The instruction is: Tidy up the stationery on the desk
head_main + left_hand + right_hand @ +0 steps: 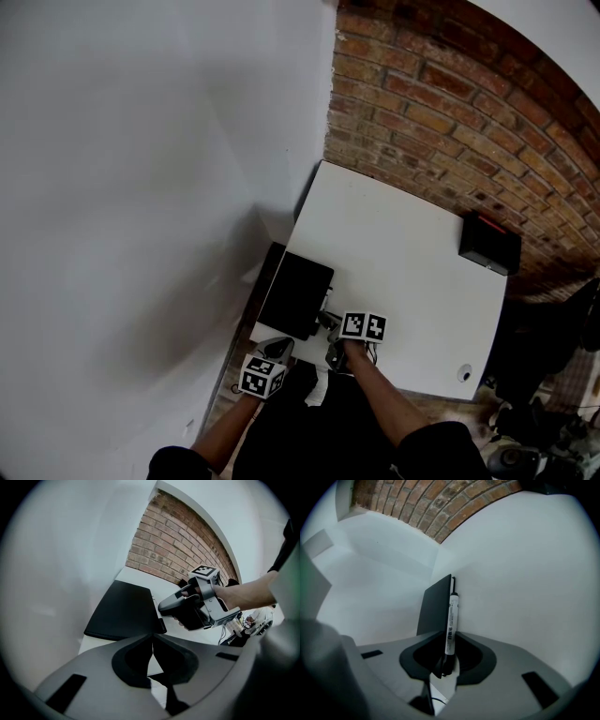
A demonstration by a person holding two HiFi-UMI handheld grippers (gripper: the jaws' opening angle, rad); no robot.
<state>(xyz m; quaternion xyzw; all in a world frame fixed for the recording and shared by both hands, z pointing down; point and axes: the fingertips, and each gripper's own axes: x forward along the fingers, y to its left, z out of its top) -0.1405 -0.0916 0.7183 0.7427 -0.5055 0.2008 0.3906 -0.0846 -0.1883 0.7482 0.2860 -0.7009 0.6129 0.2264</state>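
My right gripper (449, 638) is clamped narrow on the dark lower end of a white-barrelled marker pen with a black cap (451, 613). The pen rises up the middle of that view beside a flat black rectangular pad (436, 604). The pad lies on the white desk (403, 272). My left gripper (152, 638), lower centre, is closed on nothing.

Marker pen (451, 620) in the right gripper (446, 665) has a dark line of print down its white barrel, too small to read. Black-and-white square code patterns sit on the cube (262, 376) of the left gripper (153, 641) and on the right one's cube (364, 326), with no letters or digits in them. No other text, brand or number legible.
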